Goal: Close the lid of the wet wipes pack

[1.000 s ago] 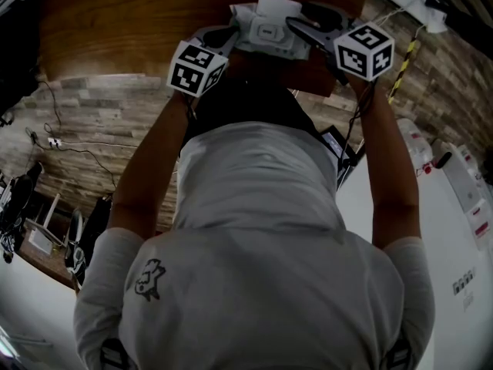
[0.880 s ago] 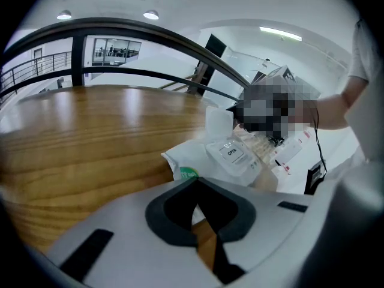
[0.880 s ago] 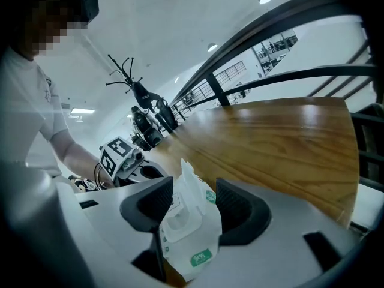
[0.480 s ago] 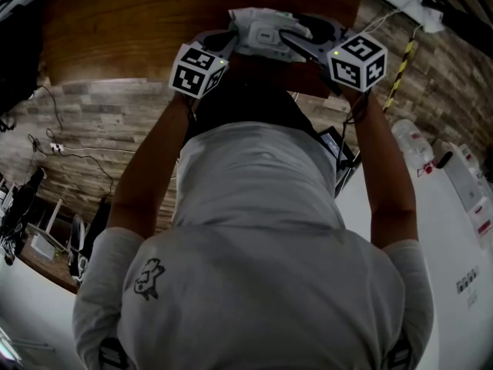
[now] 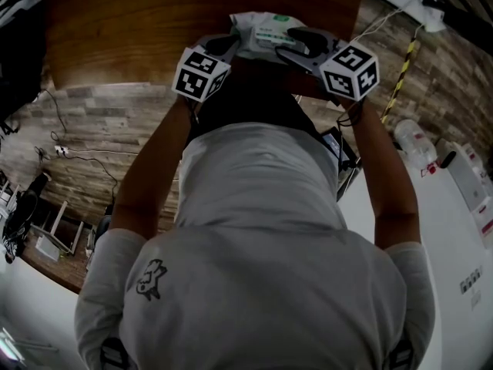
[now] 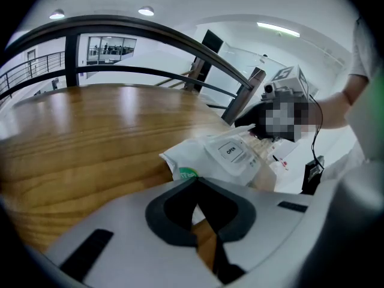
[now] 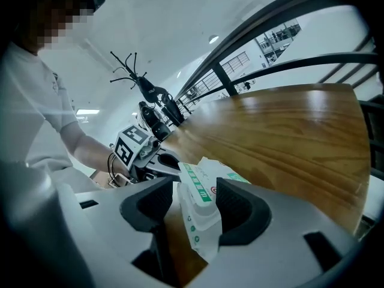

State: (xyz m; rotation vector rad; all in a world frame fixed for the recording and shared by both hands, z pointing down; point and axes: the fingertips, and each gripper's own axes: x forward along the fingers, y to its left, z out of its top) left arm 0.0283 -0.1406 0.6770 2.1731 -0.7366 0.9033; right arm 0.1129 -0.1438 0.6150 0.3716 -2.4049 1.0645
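Note:
The white wet wipes pack with green print sits at the near edge of the wooden table. My right gripper is shut on its right end; in the right gripper view the pack stands on edge, squeezed between the pads of that gripper. My left gripper is at the pack's left end. In the left gripper view its jaws are closed together with a white sliver of the pack between them. The lid, marked OPEN, lies down against the pack's face.
My own torso and arms fill most of the head view. Under the table is plank flooring with cables, and white equipment stands at the right. A dark curved railing runs behind the table.
The lid that stood up a second ago is now down. The pack has rolled so its green-printed side faces up. The right gripper has shifted left and closed round the pack.

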